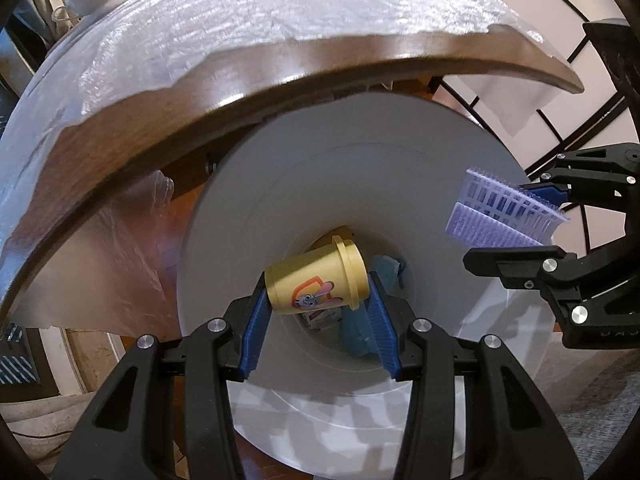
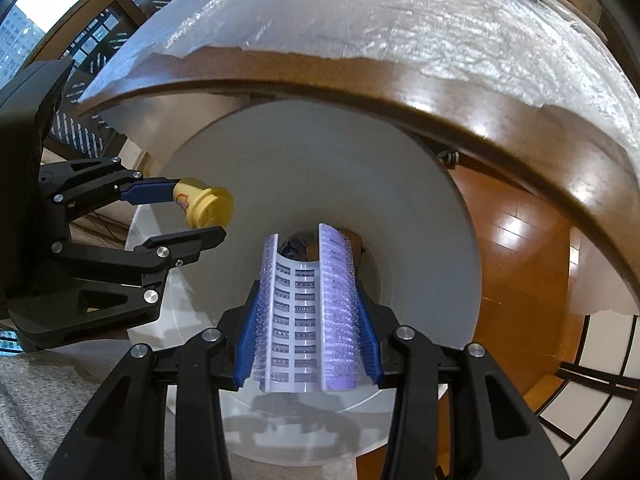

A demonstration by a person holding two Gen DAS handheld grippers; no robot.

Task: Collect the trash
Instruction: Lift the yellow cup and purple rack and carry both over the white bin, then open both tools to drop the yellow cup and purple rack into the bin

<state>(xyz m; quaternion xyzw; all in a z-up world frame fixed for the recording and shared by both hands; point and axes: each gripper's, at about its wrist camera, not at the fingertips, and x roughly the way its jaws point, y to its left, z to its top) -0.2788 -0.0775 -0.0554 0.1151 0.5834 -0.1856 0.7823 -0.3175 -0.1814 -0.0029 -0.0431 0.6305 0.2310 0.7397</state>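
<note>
The counter point(image 1: 248, 92) with its crinkled plastic cover point(image 1: 280, 12) curves over the far side of my white bin point(image 1: 420, 152), which stands on the floor below its edge, mouth open beneath both my hands. Some scraps already lie at the bottom of it. My left tongs point(image 1: 318, 312) are clamped on a yellow tub point(image 1: 316, 280), lying sideways between the blue pads with its lid end toward the right pad, right above the bin's opening. My right tongs point(image 2: 306, 328) are clamped on a lilac bristled roller point(image 2: 308, 312), held lengthwise between the pads and pointing down into the bin. The risk I see: the two tongs hang near each other over one mouth, so they could knock together, and if I let go off-centre, the tub could hit the rim and roll away across the floor; the roller's bristles might cling to a pad.
</note>
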